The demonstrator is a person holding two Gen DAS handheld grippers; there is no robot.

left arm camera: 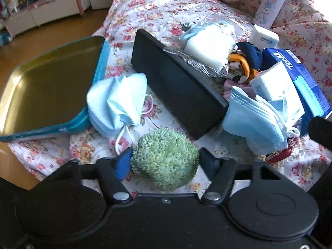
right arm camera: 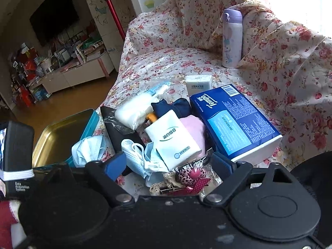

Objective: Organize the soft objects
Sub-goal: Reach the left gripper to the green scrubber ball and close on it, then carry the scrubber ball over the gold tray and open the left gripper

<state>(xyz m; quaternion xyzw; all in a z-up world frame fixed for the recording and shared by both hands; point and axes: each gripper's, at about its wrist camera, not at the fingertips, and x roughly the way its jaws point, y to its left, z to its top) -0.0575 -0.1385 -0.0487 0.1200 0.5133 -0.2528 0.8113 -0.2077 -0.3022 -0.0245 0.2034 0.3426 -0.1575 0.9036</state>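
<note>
1. The things lie on a sofa draped in a white cloth with red and pink flowers (left arm camera: 157, 14); beyond its edge a wooden floor (right arm camera: 68, 101) runs to a low cluttered cabinet (right arm camera: 68, 72) under a dark wall screen (right arm camera: 54, 14).
2. Landmark: the long black rectangular box (left arm camera: 178, 83). Nearest the camera in front of it sits the round green looped-yarn scrubber (left arm camera: 166, 157), fuzzy and dome-shaped, on the cloth. The left tongs (left arm camera: 165, 159) pinch it, their blue pads (left arm camera: 123, 161) touching both its flanks.
3. Left of the box a crumpled pale-blue face mask (left arm camera: 118, 103) lies against a teal metal tin with a golden inside (left arm camera: 47, 87); right of it lie more folded blue masks (left arm camera: 253, 118).
4. Behind the box: a clear bag of white pads (left arm camera: 209, 45), a dark blue tissue pack (left arm camera: 305, 78) and, farthest, a lilac bottle (left arm camera: 271, 2).
5. Only the left wrist view shows the scrubber. Only the right wrist view shows a leopard-print hair bow (right arm camera: 186, 176) between the spread right tongs (right arm camera: 168, 164), which press on nothing, and a white tissue packet with green print (right arm camera: 172, 141) on a pink cloth (right arm camera: 193, 128).
</note>
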